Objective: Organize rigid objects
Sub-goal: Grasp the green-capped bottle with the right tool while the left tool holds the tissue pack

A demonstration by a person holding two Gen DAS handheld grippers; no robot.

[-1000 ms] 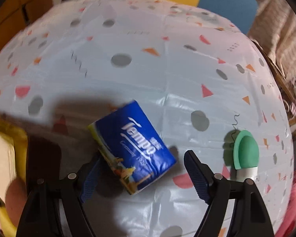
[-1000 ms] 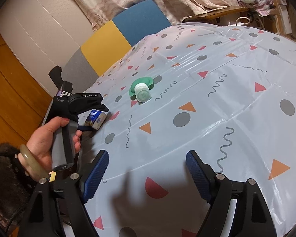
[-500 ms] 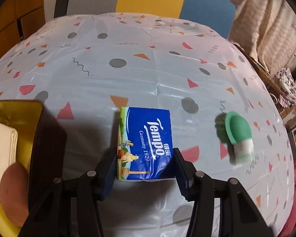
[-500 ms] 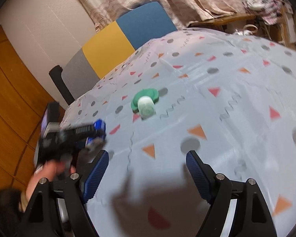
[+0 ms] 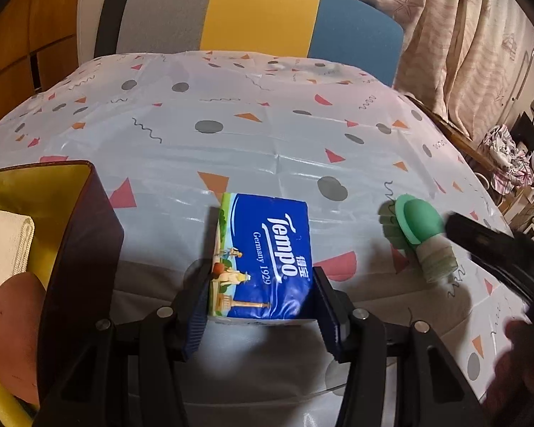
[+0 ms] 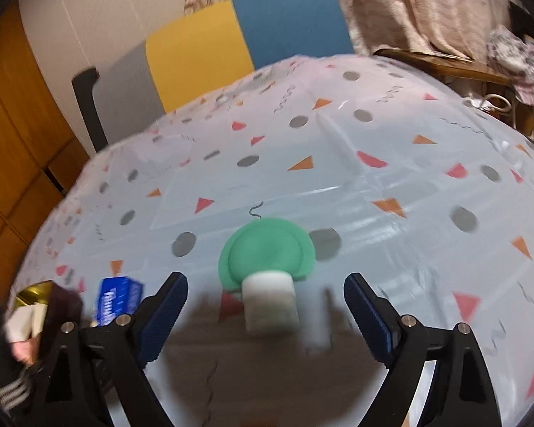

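A blue Tempo tissue pack point(image 5: 267, 249) lies on the patterned tablecloth, and my left gripper point(image 5: 261, 274) is shut on its near end, a pad pressed on each side. A mushroom-shaped thing with a green cap and a white stem point(image 6: 267, 259) lies on its side to the right of the pack. My right gripper point(image 6: 265, 281) is just in front of it, jaws opening. The stem sits between the fingertips, untouched. The left wrist view shows the mushroom thing point(image 5: 418, 229) with the blurred right gripper beside it. The right wrist view shows the tissue pack point(image 6: 119, 299) at far left.
A dark box with a gold inside point(image 5: 85, 235) stands left of the pack; it holds a white folded cloth point(image 5: 3, 245) and a brown round thing point(image 5: 16, 320). A grey, yellow and blue chair back point(image 5: 260, 14) rises behind the table. Curtains and clutter are at right.
The left jaws closed on the tissue pack, which now lies square between them. The right gripper swept across the table to the green mushroom thing, and its jaws widened.
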